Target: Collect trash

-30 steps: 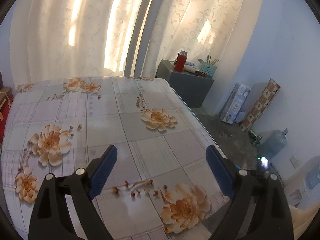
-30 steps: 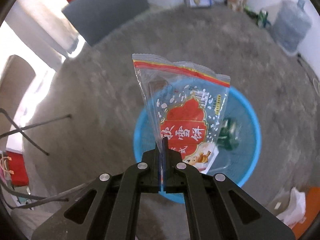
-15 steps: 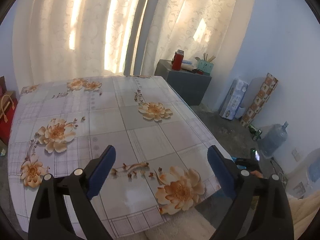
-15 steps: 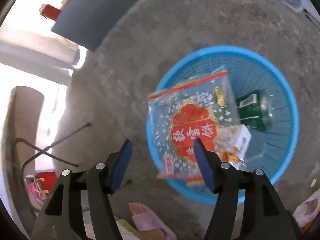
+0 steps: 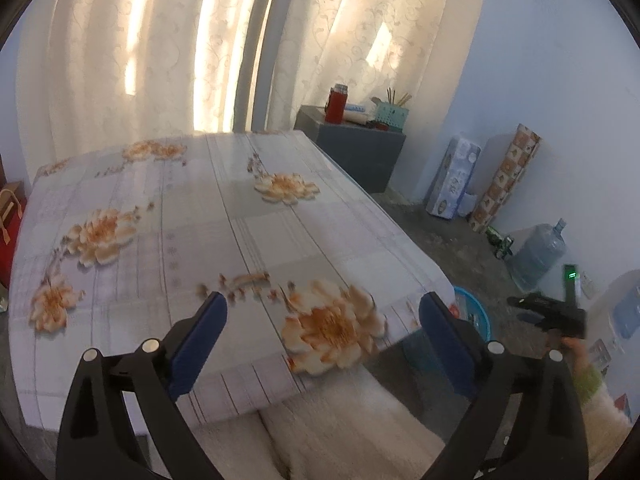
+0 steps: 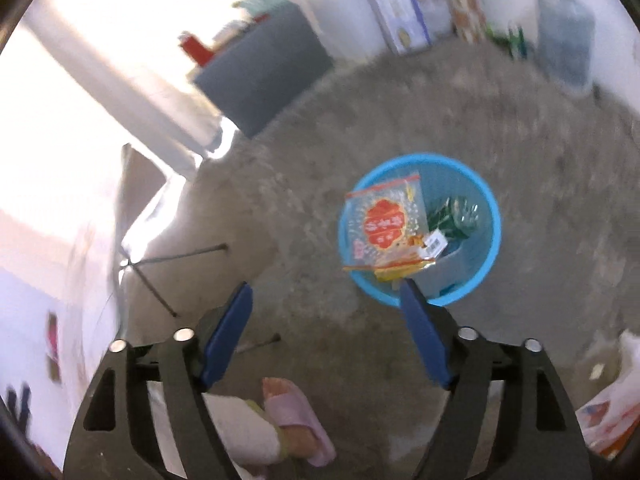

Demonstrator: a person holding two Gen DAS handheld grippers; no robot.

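room: we see a bare grey concrete floor (image 6: 400, 92), pale blue walls and long cream curtains (image 5: 160, 52) lit from behind.
table: we look from the left wrist camera across a table (image 5: 192, 216) under a checked cloth printed with orange flowers; its top shows nothing but the cloth.
cabinet: a dark grey cabinet (image 5: 356, 152) stands past the table's far corner, with a red flask (image 5: 336, 104) and a teal holder of sticks on it.
water bottle: a large blue water bottle (image 5: 538, 256) stands on the floor by the wall, right of the table.
basket: a round blue plastic basket (image 6: 490, 248) sits on the floor, beyond the table's near right corner in the left wrist view.
snack bag: the clear bag with the red label (image 6: 384, 224) lies in the basket's left half, its lower edge hanging over the rim.
other trash: a crumpled green wrapper (image 6: 452, 216) and a small white box lie beside the bag in the basket.
left gripper: our left gripper (image 5: 322, 328) hangs over the table's near edge, jaws wide and opening, nothing between them.
right gripper: our right gripper (image 6: 326, 328) is above the floor, jaws opening and empty; the bag is beyond its right fingertip, apart from it.
foot: a foot in a pink slipper (image 6: 298, 420) shows between the right gripper's arms.
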